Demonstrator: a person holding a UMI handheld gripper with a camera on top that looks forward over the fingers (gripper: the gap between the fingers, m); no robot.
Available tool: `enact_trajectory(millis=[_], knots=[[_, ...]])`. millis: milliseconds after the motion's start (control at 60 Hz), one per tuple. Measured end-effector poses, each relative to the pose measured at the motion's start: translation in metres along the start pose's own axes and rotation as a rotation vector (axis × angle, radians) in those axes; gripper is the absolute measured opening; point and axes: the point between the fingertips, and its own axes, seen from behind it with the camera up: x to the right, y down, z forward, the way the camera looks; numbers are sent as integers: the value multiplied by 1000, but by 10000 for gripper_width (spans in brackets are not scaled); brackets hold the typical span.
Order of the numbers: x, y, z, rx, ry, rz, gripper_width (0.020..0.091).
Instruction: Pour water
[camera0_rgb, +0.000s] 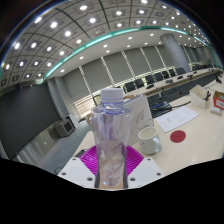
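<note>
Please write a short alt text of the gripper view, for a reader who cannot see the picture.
The gripper holds a clear plastic water bottle with a white cap upright between its pink pads, above the edge of a white table. A white cup stands just to the right of the bottle, with a red coaster beyond it, in a large conference room.

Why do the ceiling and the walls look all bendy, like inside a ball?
In the gripper view, the wide-angle lens curves the ceiling lights and far tables into arcs; the clear bottle, held upright between the magenta pads, looms large because it is so close, and the white cup beside it looks small; many bright ceiling spots light the room evenly.
</note>
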Motion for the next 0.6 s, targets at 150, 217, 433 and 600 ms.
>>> enact_trajectory(millis=[150, 217, 433, 600], knots=[[-41, -49, 27, 8, -177, 444, 313], [-52, -61, 43, -6, -241, 664, 313], [-51, -68, 94, -92, -384, 1248, 312], [-39, -64, 119, -150, -446, 1520, 311]])
